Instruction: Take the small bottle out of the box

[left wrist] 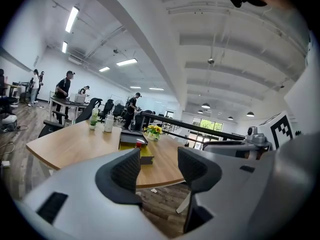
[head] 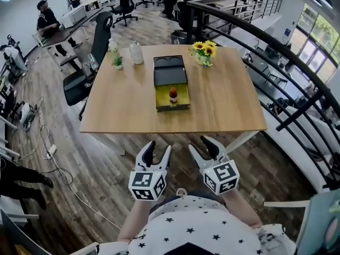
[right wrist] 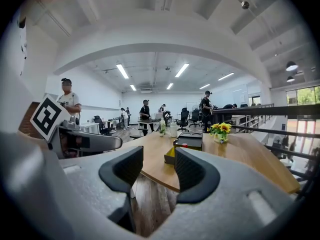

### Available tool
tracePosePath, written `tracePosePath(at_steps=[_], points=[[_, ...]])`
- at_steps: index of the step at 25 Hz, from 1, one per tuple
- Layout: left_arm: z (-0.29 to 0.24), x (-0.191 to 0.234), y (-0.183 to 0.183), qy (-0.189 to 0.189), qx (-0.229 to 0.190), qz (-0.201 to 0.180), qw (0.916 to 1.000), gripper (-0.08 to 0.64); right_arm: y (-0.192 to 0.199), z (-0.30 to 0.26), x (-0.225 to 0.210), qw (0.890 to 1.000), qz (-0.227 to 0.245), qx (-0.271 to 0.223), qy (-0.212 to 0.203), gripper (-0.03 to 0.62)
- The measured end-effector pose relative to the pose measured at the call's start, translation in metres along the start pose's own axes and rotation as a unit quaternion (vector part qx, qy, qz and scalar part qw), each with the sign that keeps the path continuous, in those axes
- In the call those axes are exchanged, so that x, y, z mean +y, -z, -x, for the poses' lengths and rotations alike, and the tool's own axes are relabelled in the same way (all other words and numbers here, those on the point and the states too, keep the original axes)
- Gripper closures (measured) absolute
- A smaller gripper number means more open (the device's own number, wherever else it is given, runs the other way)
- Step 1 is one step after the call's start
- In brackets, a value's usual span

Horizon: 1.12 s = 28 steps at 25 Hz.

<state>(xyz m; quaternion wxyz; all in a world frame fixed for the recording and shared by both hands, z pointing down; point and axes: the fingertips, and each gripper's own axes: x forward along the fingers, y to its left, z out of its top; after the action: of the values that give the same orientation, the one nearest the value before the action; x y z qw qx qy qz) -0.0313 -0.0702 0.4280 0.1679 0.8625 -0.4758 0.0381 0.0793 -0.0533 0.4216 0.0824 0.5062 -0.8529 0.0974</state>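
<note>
A box (head: 171, 84) lies in the middle of the wooden table (head: 223, 105), its black lid folded back and its yellow inside showing. In it stands the small bottle (head: 173, 94) with a red cap. My left gripper (head: 159, 147) and right gripper (head: 202, 145) hang side by side, short of the table's near edge, both open and holding nothing. The left gripper view shows my left gripper (left wrist: 159, 166) with the box (left wrist: 145, 156) and red cap (left wrist: 139, 143) far beyond it. Past my right gripper (right wrist: 157, 169), the box (right wrist: 189, 141) and the cap (right wrist: 184, 145) show at a distance.
A vase of sunflowers (head: 204, 52) stands at the table's back right, a clear jar (head: 136, 52) and a small green bottle (head: 115, 54) at the back left. A black office chair (head: 87, 62) is left of the table, a dark railing (head: 276, 62) to the right. People work at far desks.
</note>
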Motion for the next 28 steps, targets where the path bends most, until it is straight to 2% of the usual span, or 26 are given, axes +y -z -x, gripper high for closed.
tracePosePath(at_steps=[5, 12, 28], points=[[-0.017, 0.005, -0.005, -0.011, -0.002, 0.007, 0.9999, 0.345, -0.001, -0.016, -0.015, 1.000, 0.001, 0.006, -0.006, 0.414], [-0.037, 0.018, 0.003, -0.022, 0.015, 0.021, 0.9994, 0.345, 0.002, -0.042, -0.030, 1.000, -0.003, 0.018, -0.013, 0.414], [-0.130, 0.087, -0.014, -0.029, 0.032, 0.022, 0.9988, 0.345, -0.006, -0.155, -0.086, 0.999, 0.005, 0.032, -0.008, 0.414]])
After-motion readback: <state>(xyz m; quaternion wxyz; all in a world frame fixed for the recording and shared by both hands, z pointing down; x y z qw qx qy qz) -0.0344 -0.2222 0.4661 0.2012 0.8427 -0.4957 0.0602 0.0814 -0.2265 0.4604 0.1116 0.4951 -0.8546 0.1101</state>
